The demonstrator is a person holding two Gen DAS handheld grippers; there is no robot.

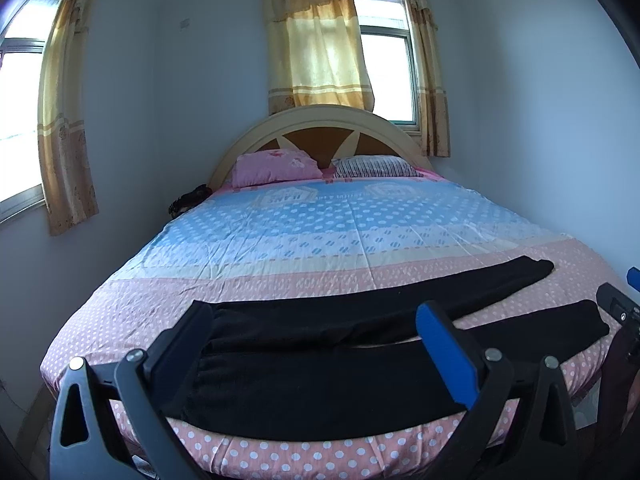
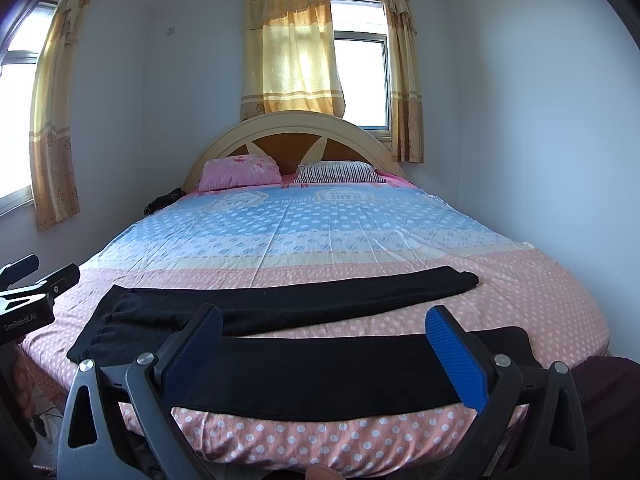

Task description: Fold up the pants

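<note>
Black pants point(image 1: 320, 376) lie flat across the foot of the bed, waistband to the left, the two legs spread apart to the right. They also show in the right wrist view point(image 2: 320, 372). My left gripper point(image 1: 316, 328) is open and empty, above the waist end. My right gripper point(image 2: 324, 330) is open and empty, above the near leg. The far leg point(image 2: 360, 292) lies further up the bed. Each gripper shows at the edge of the other's view: the right one point(image 1: 618, 308) and the left one point(image 2: 36, 292).
The bed point(image 1: 320, 232) has a pink and blue dotted sheet. A pink pillow point(image 1: 276, 168) and a striped pillow point(image 1: 376, 166) lie by the headboard. Walls stand close on both sides. A dark object point(image 1: 188, 200) sits at the bed's far left.
</note>
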